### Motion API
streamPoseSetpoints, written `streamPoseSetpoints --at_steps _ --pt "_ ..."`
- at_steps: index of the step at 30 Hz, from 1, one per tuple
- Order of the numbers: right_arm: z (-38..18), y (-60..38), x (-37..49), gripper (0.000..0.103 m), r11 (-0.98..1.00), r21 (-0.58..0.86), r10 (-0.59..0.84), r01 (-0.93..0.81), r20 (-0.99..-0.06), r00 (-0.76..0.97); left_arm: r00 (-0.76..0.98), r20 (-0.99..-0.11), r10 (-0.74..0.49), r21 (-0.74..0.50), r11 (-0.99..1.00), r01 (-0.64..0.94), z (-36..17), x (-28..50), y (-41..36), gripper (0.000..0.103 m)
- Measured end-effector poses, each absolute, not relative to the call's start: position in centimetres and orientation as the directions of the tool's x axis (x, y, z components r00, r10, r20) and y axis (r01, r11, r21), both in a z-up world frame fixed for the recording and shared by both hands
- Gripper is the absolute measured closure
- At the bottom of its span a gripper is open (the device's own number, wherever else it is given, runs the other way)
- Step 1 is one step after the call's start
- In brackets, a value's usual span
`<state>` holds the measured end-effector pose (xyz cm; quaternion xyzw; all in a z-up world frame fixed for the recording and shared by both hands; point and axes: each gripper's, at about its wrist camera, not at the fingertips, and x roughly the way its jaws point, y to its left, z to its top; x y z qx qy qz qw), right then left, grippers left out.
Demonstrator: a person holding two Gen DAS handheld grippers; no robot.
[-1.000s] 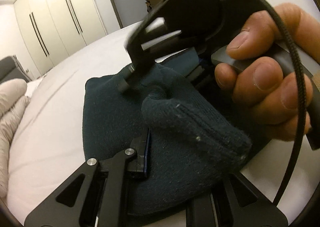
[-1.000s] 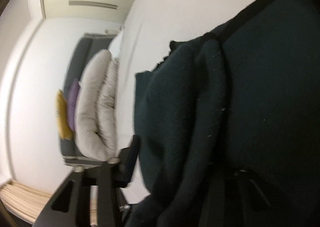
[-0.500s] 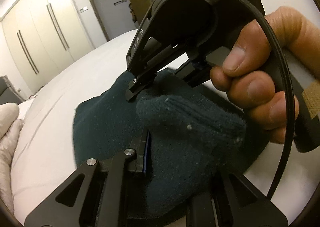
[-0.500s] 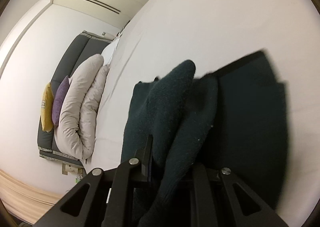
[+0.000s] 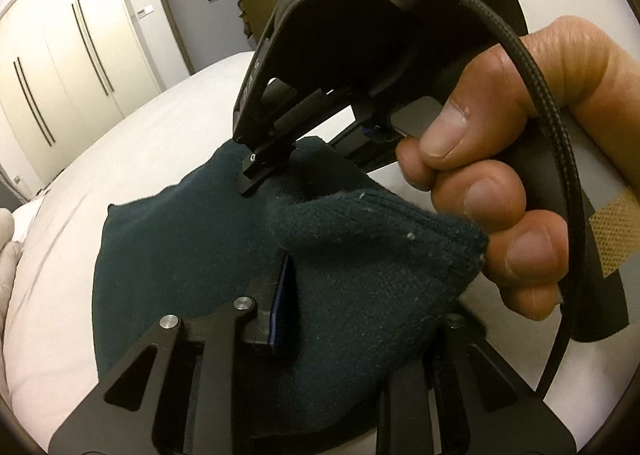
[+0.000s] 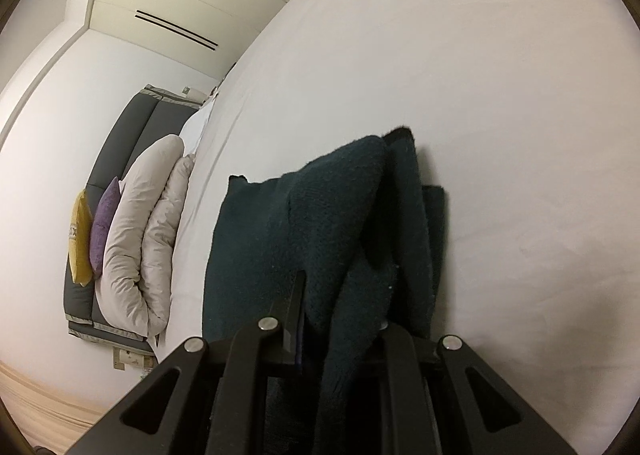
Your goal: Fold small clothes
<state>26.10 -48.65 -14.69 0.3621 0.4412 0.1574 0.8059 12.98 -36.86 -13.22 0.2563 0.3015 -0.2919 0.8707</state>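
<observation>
White bedding covers the bed in the left wrist view, with cream wardrobe doors and a doorway beyond it. On the bed lies a dark green knitted garment. The left hand-held gripper has its fingers closed on a raised fold of the garment. Above the garment, the right hand-held gripper, gripped by a bare hand, pinches the garment's far part; a braided cable loops past the hand.

From the right wrist view, the garment rests on the bed, one fold pulled up between this gripper's closed fingers. Beyond the garment, at the headboard, sit a rolled duvet, a purple cushion and a yellow cushion.
</observation>
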Motion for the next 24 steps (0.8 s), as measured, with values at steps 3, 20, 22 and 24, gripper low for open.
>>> streamPoseSetpoints --at_steps 3,20,22,24 --pt "-13.9 -48.7 25.5 0.089 0.698 0.713 0.558 0.067 -0.600 0.573 0.641 -0.669 -0.375 0.260 0.691 0.675 -13.4 13.0 -36.7 0.083" --pt "-15.4 -50.5 19.1 0.039 0.586 0.799 0.566 0.133 -0.522 0.638 0.527 -0.727 -0.441 0.188 0.611 0.769 -12.9 8.0 -19.7 0.038" --pt "-15.1 -50.1 17.8 0.039 0.601 0.789 0.561 0.130 -0.532 0.634 0.550 -0.715 -0.431 0.163 0.663 0.731 -10.6 9.7 -19.9 0.038" --pt "-15.1 -49.4 16.6 0.039 0.612 0.781 0.564 0.123 -0.540 0.625 0.584 -0.697 -0.417 0.137 0.721 0.679 -9.0 12.5 -18.9 0.038"
